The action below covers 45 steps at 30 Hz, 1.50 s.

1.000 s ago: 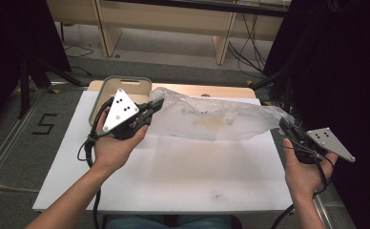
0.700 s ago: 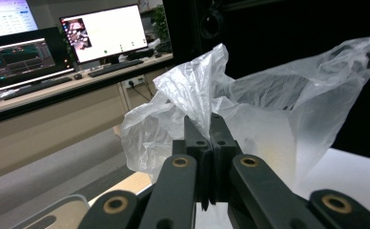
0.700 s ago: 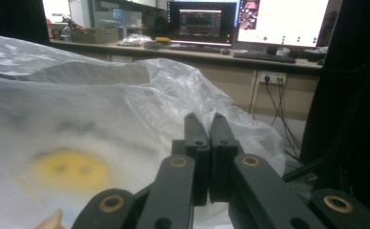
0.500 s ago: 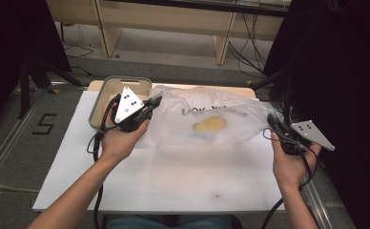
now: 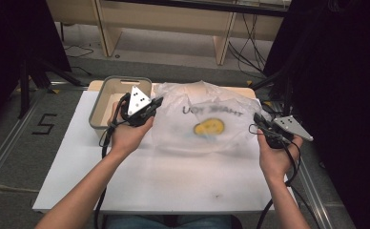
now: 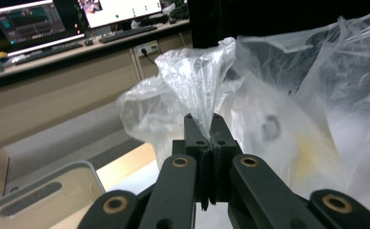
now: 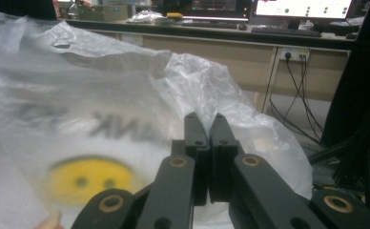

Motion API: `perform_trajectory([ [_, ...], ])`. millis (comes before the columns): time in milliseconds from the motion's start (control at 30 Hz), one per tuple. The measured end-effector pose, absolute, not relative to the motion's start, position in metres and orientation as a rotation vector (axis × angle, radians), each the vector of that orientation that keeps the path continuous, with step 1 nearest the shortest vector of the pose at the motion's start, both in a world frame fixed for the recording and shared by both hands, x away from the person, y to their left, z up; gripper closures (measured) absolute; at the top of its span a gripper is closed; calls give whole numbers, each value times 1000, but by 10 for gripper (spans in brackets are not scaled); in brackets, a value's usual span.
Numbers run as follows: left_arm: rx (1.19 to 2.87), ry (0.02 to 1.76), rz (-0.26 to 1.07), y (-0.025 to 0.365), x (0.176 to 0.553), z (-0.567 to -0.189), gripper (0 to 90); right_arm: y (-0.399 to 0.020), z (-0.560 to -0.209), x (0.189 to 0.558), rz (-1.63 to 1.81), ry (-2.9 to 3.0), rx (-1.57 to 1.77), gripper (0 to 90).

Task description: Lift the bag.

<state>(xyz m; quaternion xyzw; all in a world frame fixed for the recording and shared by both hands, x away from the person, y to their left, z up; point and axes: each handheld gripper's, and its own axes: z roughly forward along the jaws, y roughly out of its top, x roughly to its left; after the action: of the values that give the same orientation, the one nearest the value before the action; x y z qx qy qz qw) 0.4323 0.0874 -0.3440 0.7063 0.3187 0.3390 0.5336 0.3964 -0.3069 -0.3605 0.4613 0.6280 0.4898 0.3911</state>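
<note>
Left claw [image 5: 158,101]: we see a black body topped by a grey three-cornered plate with small dark dots.
Right claw [image 5: 257,117]: black too, its grey plate lying just behind the jaws.
Jaws: in both claw views we find two black slabs with small screw heads near their base, mounted on black link arms.
Pivots: brass-coloured rings sit on the link arms below the jaws.
Cables: a black lead trails back from behind each claw.
Arms: we see no sleeves.
</note>
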Motion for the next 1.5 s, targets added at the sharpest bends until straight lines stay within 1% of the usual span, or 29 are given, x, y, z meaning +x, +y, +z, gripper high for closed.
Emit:
perform_trajectory([
  [333,1712,813,812,85,448,-361,892,-302,-374,407,1224,1639,1204,891],
  [533,1745,842,801,80,455,-376,892,-296,-390,414,1195,1694,1222,890],
  [700,1765,866,786,78,461,-386,891,-295,-396,418,1180,1716,1239,890],
  [1100,1762,892,774,80,465,-389,875,-298,-397,419,1176,1715,1258,884],
  [1200,1758,895,766,81,465,-388,836,-298,-397,420,1176,1712,1261,884],
  [1267,1749,905,751,81,464,-388,792,-298,-397,420,1178,1711,1260,884],
  [1433,1725,943,767,84,461,-383,600,-299,-396,421,1178,1707,1262,884],
  [1500,1717,971,754,86,459,-381,492,-299,-396,421,1176,1707,1264,884],
])
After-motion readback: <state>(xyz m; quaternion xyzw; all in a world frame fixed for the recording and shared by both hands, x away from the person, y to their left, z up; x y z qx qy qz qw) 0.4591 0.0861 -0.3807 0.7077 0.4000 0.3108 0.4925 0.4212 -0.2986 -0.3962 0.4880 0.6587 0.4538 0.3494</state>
